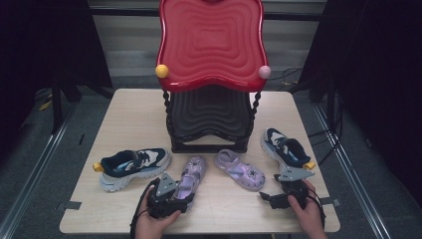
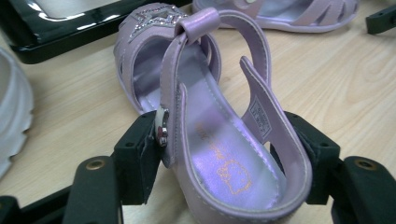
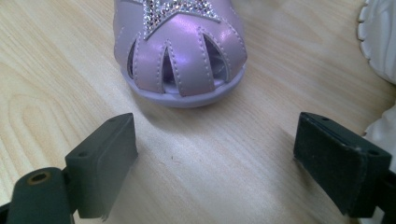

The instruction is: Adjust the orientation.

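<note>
Left gripper (image 1: 175, 196): its 2 jaws straddle the heel of the left purple sandal (image 2: 210, 116), 1 pad at the buckle side, the other at the outer heel wall; both pads look to be touching the heel strap, so I read it as clamped on the heel.
Right gripper (image 3: 215, 154): jaws spread wide with bare table (image 1: 134, 114) between them, holding nothing, aimed at the toe of the right purple sandal (image 3: 180, 51).
Sandal position: the gripped sandal lies flat on the table, toe pointing toward the black lower shelf (image 1: 209, 119) of the red-topped rack (image 1: 211, 40), between the navy sneaker (image 1: 132, 167) and the other sandal.
Doing it well: squeeze on the firm heel wall rather than the loose strap, keep the pads level, and lift straight so the sole does not twist out.
Left hand (image 1: 154, 224): low at the near table edge, wrist behind the gripper, pointing forward along the sandal.
Right hand (image 1: 308, 211): near the right corner, gripper angled inward.
</note>
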`<state>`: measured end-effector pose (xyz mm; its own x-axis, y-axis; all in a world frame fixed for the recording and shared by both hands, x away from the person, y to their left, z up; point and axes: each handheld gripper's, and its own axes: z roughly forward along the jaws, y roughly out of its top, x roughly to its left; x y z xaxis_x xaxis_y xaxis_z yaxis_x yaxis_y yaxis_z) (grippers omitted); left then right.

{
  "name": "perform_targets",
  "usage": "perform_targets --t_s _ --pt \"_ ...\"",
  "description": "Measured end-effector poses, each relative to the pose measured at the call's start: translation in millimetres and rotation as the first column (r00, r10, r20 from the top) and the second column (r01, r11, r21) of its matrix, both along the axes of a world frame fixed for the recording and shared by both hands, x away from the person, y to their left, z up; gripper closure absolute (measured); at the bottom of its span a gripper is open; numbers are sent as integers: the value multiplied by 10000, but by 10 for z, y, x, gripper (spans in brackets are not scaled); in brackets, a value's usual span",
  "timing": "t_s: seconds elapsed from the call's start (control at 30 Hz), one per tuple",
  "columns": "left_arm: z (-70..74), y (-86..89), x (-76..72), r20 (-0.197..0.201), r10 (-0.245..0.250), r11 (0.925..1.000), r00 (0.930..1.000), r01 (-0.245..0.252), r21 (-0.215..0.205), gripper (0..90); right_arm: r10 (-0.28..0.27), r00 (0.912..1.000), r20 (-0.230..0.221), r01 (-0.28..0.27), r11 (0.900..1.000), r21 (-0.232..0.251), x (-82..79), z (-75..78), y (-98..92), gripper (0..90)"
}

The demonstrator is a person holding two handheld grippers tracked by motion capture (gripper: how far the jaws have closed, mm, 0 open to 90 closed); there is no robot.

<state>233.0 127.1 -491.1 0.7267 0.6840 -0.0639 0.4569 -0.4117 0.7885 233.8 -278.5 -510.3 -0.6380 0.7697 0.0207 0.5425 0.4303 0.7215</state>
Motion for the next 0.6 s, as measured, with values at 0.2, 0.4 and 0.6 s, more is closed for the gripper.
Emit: perform_targets --t_s 0.2,0.4,0.6 --pt "-7 76 25 22 353 9993 9994 -353 -83 343 0 10000 3 0 10000 0 0 0 0 126" --pt "-20 28 12 148 434 9990 9989 -433 -57 292 -9 10000 -9 9 10000 9 0 0 0 125" --pt "-65 -26 -23 257 620 9977 9977 -627 272 208 -10 10000 -10 10 10000 9 0 0 0 125"
